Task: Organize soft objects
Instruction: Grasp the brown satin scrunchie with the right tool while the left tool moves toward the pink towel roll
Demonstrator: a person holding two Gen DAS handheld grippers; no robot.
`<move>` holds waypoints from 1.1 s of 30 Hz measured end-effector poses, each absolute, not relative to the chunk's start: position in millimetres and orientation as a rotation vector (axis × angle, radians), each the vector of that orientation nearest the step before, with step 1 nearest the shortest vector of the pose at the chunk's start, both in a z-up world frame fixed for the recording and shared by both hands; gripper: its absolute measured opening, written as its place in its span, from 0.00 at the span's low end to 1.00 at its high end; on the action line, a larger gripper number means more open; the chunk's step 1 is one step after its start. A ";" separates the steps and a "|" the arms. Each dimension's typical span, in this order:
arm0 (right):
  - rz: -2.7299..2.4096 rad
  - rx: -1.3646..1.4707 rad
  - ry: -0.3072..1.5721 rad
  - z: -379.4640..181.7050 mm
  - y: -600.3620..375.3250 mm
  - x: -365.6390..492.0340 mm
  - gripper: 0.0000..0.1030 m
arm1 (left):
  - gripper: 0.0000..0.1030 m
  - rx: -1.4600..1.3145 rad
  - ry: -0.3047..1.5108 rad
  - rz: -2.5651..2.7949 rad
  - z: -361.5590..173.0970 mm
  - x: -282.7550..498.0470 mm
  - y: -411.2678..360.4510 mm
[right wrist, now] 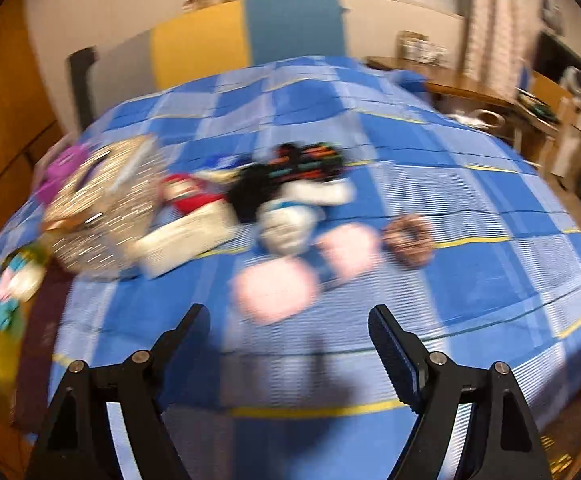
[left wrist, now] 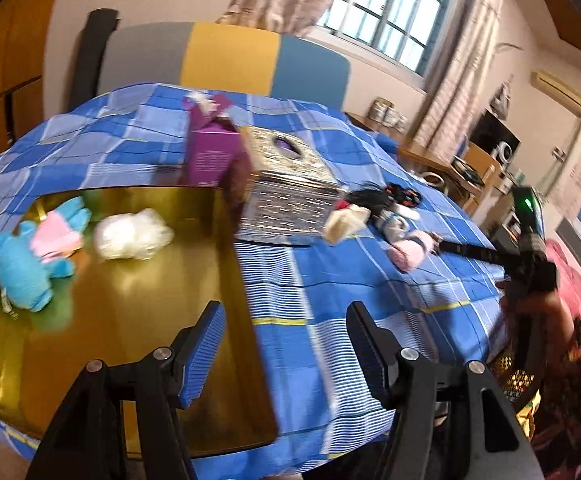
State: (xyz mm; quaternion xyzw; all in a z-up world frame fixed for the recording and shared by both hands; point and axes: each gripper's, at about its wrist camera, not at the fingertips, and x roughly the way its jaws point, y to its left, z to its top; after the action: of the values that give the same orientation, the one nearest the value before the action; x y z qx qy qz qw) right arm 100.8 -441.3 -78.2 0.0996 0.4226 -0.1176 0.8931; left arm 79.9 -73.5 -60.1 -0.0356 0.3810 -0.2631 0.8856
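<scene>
Just past the right claw (right wrist: 289,334), fingers spread wide and holding nothing, a pink plush (right wrist: 276,288) lies on the blue checked bed (right wrist: 470,272), not touching it. Behind it sits a black-and-white doll (right wrist: 286,216), all pretty blurry. Left claw (left wrist: 286,344) is wide apart too, empty, over the gold tray (left wrist: 130,280) near the bed's left edge; blue plush (left wrist: 30,268) and white plush (left wrist: 130,236) lie inside. Purple box (left wrist: 208,156) text isn't readable.
</scene>
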 end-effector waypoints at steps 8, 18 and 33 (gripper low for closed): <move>-0.407 0.325 0.933 -89.5 -548.8 128.5 0.88 | 0.62 -0.007 0.856 -0.639 -67.4 80.6 -124.6; -0.387 0.273 1.016 -123.6 -568.3 179.1 0.87 | 0.62 0.070 0.920 -0.709 -76.8 81.0 -170.4; -0.352 0.235 1.134 -145.9 -571.3 192.8 0.28 | 0.62 0.147 0.925 -0.759 -83.4 100.9 -226.2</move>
State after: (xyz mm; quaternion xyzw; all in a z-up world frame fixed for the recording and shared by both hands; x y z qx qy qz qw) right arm 192.8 -571.2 -145.9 0.1105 0.5328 -0.1653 0.8225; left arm 100.9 -226.2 -83.4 0.0689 0.4350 -0.3570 0.8237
